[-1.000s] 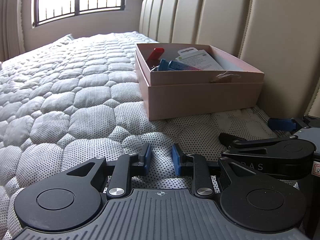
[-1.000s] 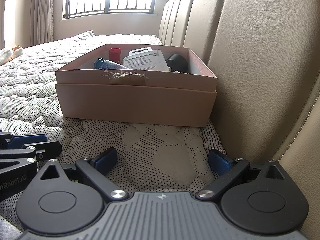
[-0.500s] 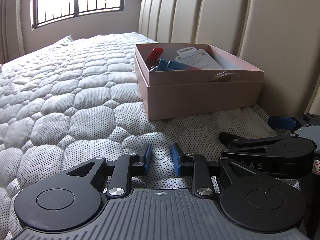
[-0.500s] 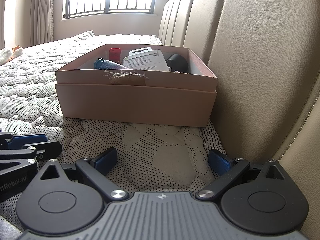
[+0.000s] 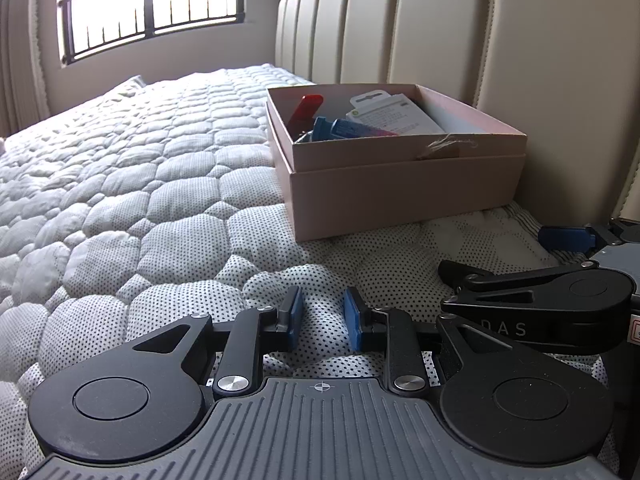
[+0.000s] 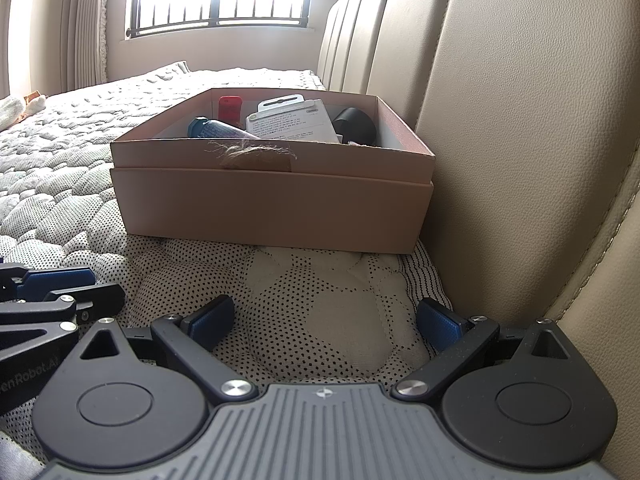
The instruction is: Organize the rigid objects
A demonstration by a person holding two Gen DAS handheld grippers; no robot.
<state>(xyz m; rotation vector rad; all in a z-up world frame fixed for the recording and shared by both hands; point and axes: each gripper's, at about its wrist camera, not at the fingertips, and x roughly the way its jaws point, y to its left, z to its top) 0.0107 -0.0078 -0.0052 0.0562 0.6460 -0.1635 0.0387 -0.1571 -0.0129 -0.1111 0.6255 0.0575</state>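
A pink cardboard box [image 5: 400, 184] stands on the quilted mattress against the padded headboard. Inside lie a red piece [image 5: 306, 108], a blue tube [image 5: 334, 130] and a white printed packet [image 5: 394, 116]. The right wrist view shows the same box [image 6: 272, 204] with the red piece [image 6: 230, 107], the tube [image 6: 216, 128], the packet [image 6: 292, 120] and a black round object [image 6: 356, 124]. My left gripper [image 5: 322, 314] rests low on the mattress short of the box, open by a narrow gap with only fabric between its pads. My right gripper [image 6: 326, 320] stands wide open and empty beside it.
The beige headboard [image 6: 520, 140] rises close on the right. White quilted mattress [image 5: 120, 184] stretches left toward a barred window [image 5: 152, 4]. Each gripper shows in the other's view, the right gripper [image 5: 512, 256] and the left gripper [image 6: 76, 286].
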